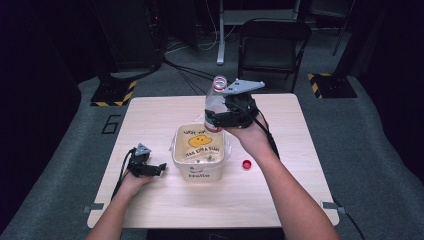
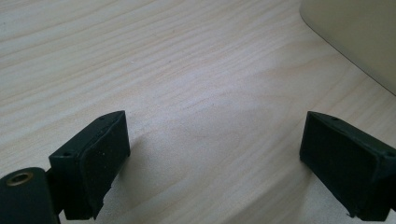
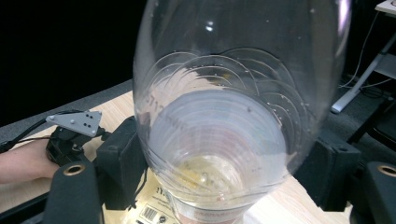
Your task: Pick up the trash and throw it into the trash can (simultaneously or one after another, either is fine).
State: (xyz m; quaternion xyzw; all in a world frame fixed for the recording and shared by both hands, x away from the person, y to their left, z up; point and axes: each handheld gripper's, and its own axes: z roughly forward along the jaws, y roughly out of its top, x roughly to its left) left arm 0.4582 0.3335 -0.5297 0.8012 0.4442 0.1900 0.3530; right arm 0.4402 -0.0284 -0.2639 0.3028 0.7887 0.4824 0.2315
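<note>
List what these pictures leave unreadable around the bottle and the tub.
- Tub contents: high view, too small.
- Tub print: high view, blurred; right gripper view, covered by the bottle.
- Bottle label: high view, behind the right gripper.
- Tub's shape: left gripper view, cut by the edge.

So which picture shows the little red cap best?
The high view: the red cap lies on the table, right of the tub. The left gripper view has the tub's wall instead; the right gripper view has the bottle.

Cut off and unreadable
The tub (image 2: 355,37) is cropped at the left gripper view's corner; its printed lettering (image 1: 200,141) is too small to read; the bottle (image 3: 238,116) overruns the frame.
</note>
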